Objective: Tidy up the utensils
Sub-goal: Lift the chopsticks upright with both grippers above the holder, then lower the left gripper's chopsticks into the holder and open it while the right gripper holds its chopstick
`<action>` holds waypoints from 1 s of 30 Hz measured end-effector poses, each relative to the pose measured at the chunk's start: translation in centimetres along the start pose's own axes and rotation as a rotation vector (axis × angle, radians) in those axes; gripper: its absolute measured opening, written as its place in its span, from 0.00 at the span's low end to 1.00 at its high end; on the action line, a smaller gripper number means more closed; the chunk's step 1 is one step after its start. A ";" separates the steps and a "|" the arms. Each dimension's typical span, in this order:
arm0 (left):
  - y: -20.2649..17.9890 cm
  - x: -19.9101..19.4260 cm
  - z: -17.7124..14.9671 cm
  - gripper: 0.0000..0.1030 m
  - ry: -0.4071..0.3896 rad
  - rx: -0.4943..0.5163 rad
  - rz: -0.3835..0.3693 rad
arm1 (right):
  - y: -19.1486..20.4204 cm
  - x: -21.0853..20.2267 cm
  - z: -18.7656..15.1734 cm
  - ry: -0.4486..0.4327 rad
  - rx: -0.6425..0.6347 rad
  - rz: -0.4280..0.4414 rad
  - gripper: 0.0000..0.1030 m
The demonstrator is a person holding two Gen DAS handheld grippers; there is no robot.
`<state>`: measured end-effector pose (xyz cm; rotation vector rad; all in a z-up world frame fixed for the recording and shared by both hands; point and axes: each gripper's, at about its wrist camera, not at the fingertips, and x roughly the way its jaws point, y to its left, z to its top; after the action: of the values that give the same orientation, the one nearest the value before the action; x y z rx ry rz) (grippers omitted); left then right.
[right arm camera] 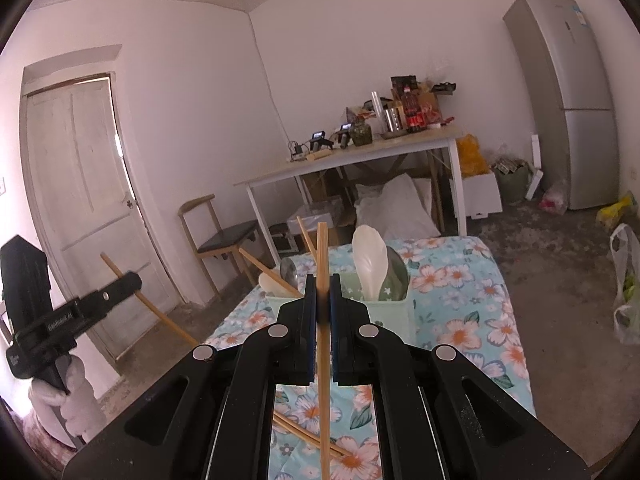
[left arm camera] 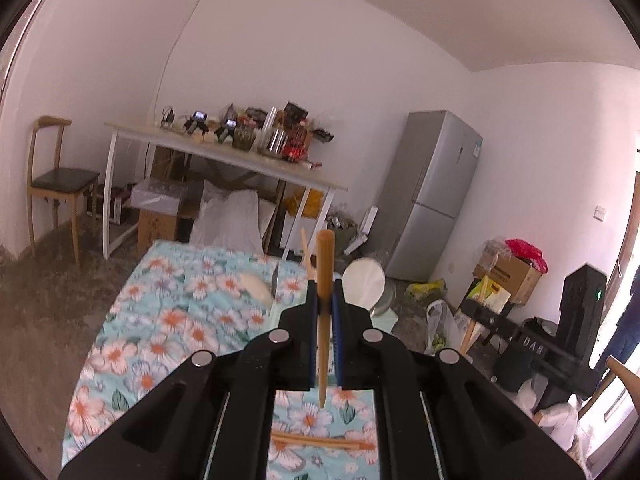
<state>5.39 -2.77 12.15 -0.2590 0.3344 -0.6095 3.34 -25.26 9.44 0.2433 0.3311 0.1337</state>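
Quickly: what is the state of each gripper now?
Left gripper: closed on one wooden chopstick.
Right gripper: closed on another wooden chopstick.

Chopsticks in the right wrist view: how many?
6 chopsticks: one in the right gripper, one in the left gripper, two leaning in the holder, what looks like a pair lying on the cloth. The holder may hide more.

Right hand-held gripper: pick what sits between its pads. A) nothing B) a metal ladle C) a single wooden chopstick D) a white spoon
C: the right hand-held gripper is shut on a wooden chopstick that runs upright between its pads, while the white spoon stands in the green holder behind it.
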 end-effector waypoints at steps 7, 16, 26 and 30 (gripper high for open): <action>-0.8 -0.7 3.2 0.05 -0.077 0.024 -0.006 | 0.0 -0.7 0.2 -0.016 0.000 0.000 0.04; -2.2 1.6 6.5 0.05 -0.112 0.068 0.020 | -0.7 -0.7 0.7 -0.039 0.012 0.038 0.04; -4.9 8.4 8.2 0.05 -0.091 0.149 0.007 | -1.9 0.2 0.9 -0.046 0.045 0.078 0.04; -4.9 12.4 7.1 0.05 -0.039 0.163 0.036 | -2.7 0.6 0.9 -0.053 0.066 0.091 0.04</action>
<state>15.12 -13.09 17.47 -0.1082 0.2502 -0.5918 4.43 -27.92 9.39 0.3263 0.2724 0.2060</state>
